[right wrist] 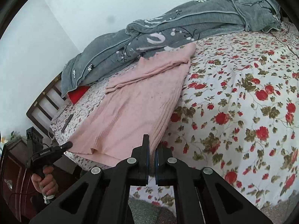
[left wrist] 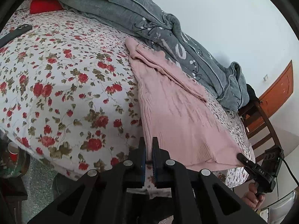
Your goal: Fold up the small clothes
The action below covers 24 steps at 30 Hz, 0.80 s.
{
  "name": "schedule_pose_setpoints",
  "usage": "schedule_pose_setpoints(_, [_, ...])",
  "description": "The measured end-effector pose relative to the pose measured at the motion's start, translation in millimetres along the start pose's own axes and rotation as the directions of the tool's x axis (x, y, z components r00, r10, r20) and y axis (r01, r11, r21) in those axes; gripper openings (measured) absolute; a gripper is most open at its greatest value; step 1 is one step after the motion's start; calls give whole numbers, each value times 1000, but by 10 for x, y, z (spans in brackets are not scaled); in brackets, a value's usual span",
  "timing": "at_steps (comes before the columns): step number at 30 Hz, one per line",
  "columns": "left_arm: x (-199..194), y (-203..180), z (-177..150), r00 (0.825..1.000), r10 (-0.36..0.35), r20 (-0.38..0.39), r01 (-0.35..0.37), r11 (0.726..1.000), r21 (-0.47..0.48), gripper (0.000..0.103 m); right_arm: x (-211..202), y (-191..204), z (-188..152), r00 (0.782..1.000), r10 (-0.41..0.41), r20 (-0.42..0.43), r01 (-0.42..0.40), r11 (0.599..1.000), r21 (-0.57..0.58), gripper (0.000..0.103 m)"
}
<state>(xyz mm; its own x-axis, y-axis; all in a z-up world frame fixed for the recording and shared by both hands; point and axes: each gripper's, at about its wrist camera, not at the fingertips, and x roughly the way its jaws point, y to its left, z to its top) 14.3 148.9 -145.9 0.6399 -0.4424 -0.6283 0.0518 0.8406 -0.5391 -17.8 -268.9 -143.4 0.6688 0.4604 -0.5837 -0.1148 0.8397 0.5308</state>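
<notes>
Left wrist view: the left gripper (left wrist: 149,145) pinches the near hem corner of the pink top (left wrist: 173,119), which lies on the floral bed (left wrist: 61,85) beside a grey quilt (left wrist: 130,9). Right wrist view: the right gripper (right wrist: 151,143) is clamped on the hem's other corner (the fabric bunches between its pads), the top (right wrist: 134,108) stretching far toward the quilt (right wrist: 168,29).

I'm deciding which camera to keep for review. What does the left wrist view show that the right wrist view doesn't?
Only the left wrist view shows the orange-brown door, a wooden chair and a red cup near the floor.

Only the right wrist view shows the slatted wooden bed end and a dark wooden cabinet.

Both show the pink sweater on the floral sheet, the grey quilt, and both the left gripper and right gripper shut on the sweater's near hem corners.
</notes>
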Motion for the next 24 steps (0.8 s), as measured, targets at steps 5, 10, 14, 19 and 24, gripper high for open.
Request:
schedule_pose_setpoints(5, [-145,12,-99,1000,-26,8,26,1000,-5,6,-178,24,-114,1000,13,-4,-13,1000,1,4])
schedule_pose_setpoints(10, [-209,-45,-106,999,-33,22,33,999,-1,6,-319,76,-171,1000,7,6,-6,1000,-19,4])
schedule_pose_setpoints(14, [-225,-144,-43,1000,-17,26,17,1000,21,6,-337,155,-138,1000,-10,12,10,999,-47,4])
schedule_pose_setpoints(19, [-278,-175,43,1000,-25,18,24,1000,17,6,-360,225,-60,999,-35,13,36,996,-82,4])
schedule_pose_setpoints(24, [-297,-188,164,998,-60,18,60,998,0,6,-389,211,34,999,-37,11,38,997,-73,4])
